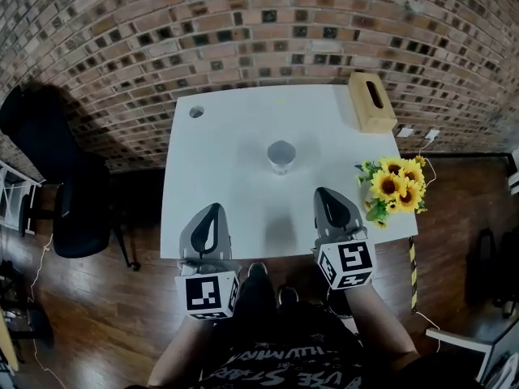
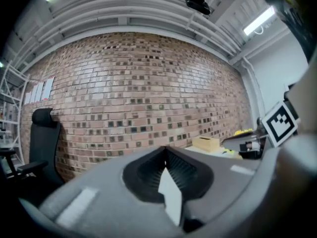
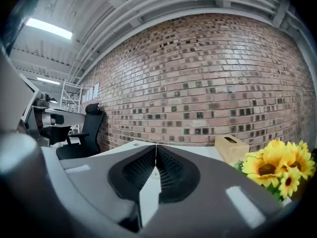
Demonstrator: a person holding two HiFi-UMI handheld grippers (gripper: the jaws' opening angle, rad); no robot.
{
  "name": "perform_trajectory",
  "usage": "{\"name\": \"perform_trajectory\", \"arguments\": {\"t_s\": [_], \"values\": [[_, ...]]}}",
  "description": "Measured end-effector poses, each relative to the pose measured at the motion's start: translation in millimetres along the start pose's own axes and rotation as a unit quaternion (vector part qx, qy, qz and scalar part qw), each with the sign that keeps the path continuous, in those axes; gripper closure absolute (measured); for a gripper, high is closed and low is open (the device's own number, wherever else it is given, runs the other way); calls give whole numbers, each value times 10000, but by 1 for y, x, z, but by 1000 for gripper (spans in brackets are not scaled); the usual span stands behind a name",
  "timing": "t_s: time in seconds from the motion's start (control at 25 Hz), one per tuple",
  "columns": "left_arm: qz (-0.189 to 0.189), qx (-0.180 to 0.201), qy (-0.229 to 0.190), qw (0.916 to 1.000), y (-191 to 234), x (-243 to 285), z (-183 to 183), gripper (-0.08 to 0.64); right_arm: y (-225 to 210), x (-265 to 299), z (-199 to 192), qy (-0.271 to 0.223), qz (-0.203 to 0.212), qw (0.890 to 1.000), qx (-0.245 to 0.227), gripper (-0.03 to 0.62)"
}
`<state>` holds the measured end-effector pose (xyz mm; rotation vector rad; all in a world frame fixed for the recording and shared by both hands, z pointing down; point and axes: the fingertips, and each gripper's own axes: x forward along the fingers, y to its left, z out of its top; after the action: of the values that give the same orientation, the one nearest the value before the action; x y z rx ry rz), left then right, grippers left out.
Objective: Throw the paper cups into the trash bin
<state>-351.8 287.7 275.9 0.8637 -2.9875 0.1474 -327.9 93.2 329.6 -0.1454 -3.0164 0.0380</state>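
**A:** Left gripper (image 1: pixel 215 211) and right gripper (image 1: pixel 325 194) in shot: smooth grey shells narrowing to rounded tips, with black ribbed pads (image 3: pixel 173 170) inside.

**B:** There's a white cube (image 1: pixel 208 295) with a black square marker behind each. The person wears a black top (image 1: pixel 284 367) with pale lettering.

One white square table (image 1: pixel 243 128) lies ahead of two grey hand-held grippers, the left gripper (image 1: pixel 215 209) and the right gripper (image 1: pixel 324 193). On it stands one pale round paper cup (image 1: pixel 281 156), ahead of and between the pair. One tan wooden tissue box (image 1: pixel 371 101) and one bunch of yellow sunflowers (image 1: pixel 395 186) sit to the right of the right gripper. One black office chair (image 1: pixel 77 217) stands left of the left gripper.
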Motion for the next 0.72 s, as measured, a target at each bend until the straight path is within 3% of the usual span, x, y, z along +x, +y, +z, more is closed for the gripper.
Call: {"name": "perform_trajectory", "arguments": {"t_s": [0.24, 0.48, 0.72], "values": [[-255, -100, 5, 9996, 14, 38, -10, 555, -5, 33, -14, 246, -256, 9994, -60, 575], [-517, -174, 102, 9985, 27, 70, -24, 555, 8, 66, -50, 727, -200, 9970, -168, 409], [-708, -265, 257, 9968, 42, 96, -43, 555, 14, 94, -72, 1020, -262, 9943, -153, 341]]}}
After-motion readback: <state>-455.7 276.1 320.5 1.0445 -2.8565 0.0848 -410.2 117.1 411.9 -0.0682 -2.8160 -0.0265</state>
